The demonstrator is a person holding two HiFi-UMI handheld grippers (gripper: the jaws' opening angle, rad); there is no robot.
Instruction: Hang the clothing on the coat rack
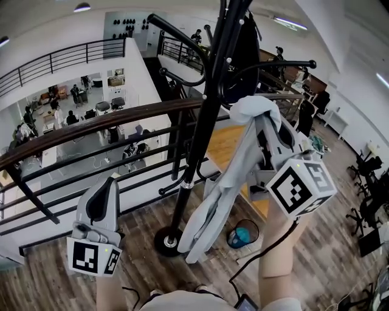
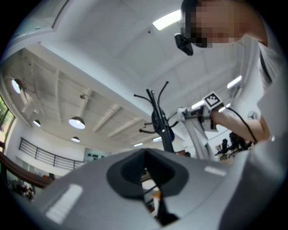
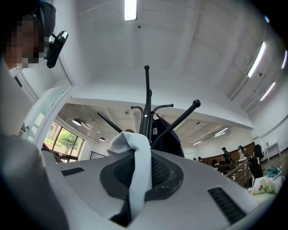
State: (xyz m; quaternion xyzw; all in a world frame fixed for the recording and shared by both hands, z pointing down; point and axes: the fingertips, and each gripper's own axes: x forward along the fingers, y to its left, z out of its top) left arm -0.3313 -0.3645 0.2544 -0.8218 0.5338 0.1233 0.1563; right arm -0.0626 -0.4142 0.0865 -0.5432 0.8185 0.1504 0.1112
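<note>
Head view: the right gripper point(image 1: 258, 121), centre right, holds the pale grey clothing point(image 1: 222, 182) beside the coat rack point(image 1: 203, 121) pole, its length hanging free. Only the right gripper view shows the fingers clamped on a fold. Left gripper point(image 1: 108, 185), lower left: fingers together, empty.

A brown wooden handrail point(image 1: 121, 118) on black bars runs along the edge of the wood-plank floor point(image 1: 48, 279); beyond it, a lower office level point(image 1: 79, 115) holds desks and several people; a dark round bin point(image 1: 243, 235) with something blue inside stands on the planks. Overhead, a long strip light point(image 3: 130, 9) is set in the white ceiling; round pendant lamps point(image 2: 77, 122) glow below it; a window point(image 3: 67, 143) shows green trees.
</note>
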